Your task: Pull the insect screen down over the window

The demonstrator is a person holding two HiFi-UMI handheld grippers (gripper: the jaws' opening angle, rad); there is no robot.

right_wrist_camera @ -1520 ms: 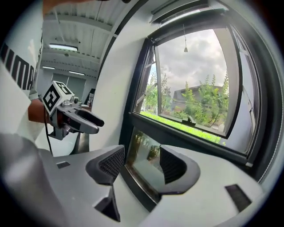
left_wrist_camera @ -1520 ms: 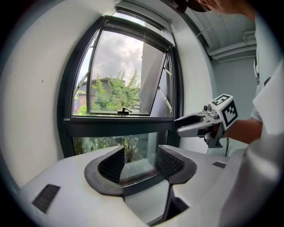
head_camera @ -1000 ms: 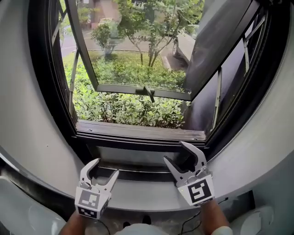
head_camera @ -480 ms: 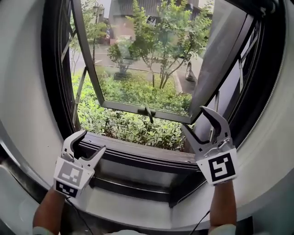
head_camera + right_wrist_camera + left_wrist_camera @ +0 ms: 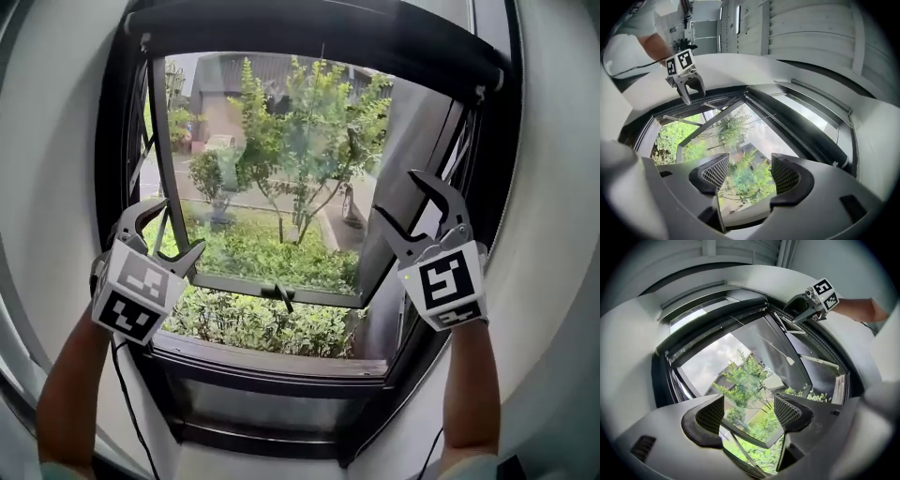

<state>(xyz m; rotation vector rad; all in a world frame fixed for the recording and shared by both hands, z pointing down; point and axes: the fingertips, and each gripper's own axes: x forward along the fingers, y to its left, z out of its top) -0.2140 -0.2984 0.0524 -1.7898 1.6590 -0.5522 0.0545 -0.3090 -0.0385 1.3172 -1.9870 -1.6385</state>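
The insect screen is rolled up in a dark cassette (image 5: 319,33) across the top of the window frame; it also shows in the left gripper view (image 5: 717,320) and the right gripper view (image 5: 797,124). A thin pull cord with a small knob (image 5: 790,361) hangs from it. My left gripper (image 5: 176,228) is raised by the frame's left side, well below the cassette. My right gripper (image 5: 398,194) is up at the right side, also below it. Both are open, their jaws have just been opening, and nothing is between them (image 5: 749,412) (image 5: 750,173).
The glass sash (image 5: 281,187) is swung outward, with its handle (image 5: 281,295) at the bottom rail. Shrubs and trees lie beyond. The dark sill (image 5: 272,361) runs below, and grey wall surrounds the frame on both sides.
Both grippers have risen from sill level to mid-window height and rolled. The head view has tilted up, bringing the rolled screen cassette at the top into sight.
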